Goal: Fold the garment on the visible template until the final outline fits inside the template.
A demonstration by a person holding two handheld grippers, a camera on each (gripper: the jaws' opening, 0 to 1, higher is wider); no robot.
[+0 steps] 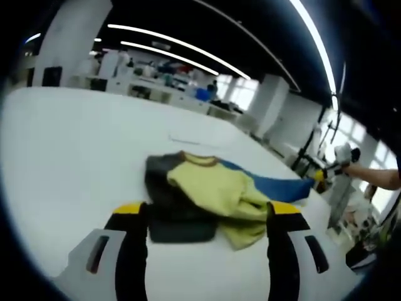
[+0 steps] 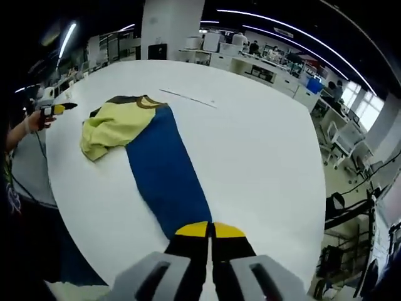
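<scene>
A garment with dark grey (image 1: 169, 200), yellow-green (image 1: 213, 188) and blue (image 1: 276, 186) parts lies bunched on the white table (image 1: 75, 144). My left gripper (image 1: 207, 210) is open, jaws wide apart, and stays short of the garment. In the right gripper view the blue part (image 2: 164, 166) runs as a long strip from the yellow-green heap (image 2: 113, 128) down to my right gripper (image 2: 210, 231), which is shut on its end. The right gripper (image 1: 326, 174) also appears at the blue tip. The left gripper (image 2: 59, 108) hovers by the table's edge, held by a hand.
A thin faint line (image 2: 188, 98) is marked on the table beyond the garment. The big round table has wide bare room to the right of the blue strip (image 2: 263, 144). Desks and chairs (image 2: 338, 144) stand around it. A person's forearm (image 1: 379, 177) reaches in.
</scene>
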